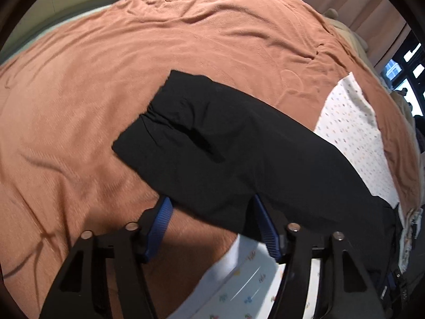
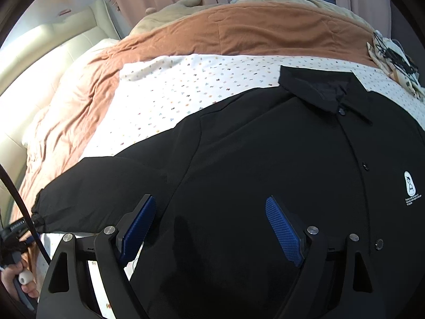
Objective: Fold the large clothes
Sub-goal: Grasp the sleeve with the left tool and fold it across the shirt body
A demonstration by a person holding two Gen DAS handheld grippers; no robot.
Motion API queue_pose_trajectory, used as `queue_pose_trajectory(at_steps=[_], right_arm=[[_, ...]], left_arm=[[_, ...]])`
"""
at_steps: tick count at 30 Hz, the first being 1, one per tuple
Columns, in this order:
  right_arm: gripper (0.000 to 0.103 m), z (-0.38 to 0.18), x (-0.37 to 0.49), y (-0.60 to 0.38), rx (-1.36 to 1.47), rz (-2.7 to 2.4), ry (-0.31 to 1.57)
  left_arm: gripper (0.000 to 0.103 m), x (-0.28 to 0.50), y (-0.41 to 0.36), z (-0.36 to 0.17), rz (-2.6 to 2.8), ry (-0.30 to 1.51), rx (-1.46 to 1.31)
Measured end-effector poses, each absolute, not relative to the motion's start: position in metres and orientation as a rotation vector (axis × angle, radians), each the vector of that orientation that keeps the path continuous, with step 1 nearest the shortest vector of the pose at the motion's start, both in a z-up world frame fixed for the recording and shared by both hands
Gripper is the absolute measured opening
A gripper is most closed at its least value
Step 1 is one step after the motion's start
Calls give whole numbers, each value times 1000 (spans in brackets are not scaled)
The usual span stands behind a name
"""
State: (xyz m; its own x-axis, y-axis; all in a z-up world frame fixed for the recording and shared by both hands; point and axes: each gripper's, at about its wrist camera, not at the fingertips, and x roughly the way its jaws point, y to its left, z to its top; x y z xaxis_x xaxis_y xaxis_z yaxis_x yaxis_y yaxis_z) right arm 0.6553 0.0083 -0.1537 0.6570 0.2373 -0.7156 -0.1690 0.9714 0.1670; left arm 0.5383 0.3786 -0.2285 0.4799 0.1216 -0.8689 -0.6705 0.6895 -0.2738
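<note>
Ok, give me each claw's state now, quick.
Left claw: open, sleeve edge of the black jacket between its pads.
Right claw: open over the jacket, holding nothing.

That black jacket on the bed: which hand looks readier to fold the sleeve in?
Probably the left. The left gripper has its open fingers either side of the sleeve edge, though not pinching it. The right gripper hovers open over the jacket body, nearer the buttons.
</note>
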Motion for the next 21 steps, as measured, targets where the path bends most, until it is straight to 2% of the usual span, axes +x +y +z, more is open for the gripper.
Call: queue_pose_trajectory(at_steps=[2,5,11,21], right_arm=[[84,-161,657,20,52,228,829],[84,-184,664,39,-12,243,912],[84,-174,663,16,109,267,899],[84,-148,632,-83,372,232,840]], left_arm=[[35,545,379,-227,554,975,-613],[12,548,381,-219,560,979,-597],[9,547,365,-164,515,889,-545],[8,555,294,-33,356,731,-426]])
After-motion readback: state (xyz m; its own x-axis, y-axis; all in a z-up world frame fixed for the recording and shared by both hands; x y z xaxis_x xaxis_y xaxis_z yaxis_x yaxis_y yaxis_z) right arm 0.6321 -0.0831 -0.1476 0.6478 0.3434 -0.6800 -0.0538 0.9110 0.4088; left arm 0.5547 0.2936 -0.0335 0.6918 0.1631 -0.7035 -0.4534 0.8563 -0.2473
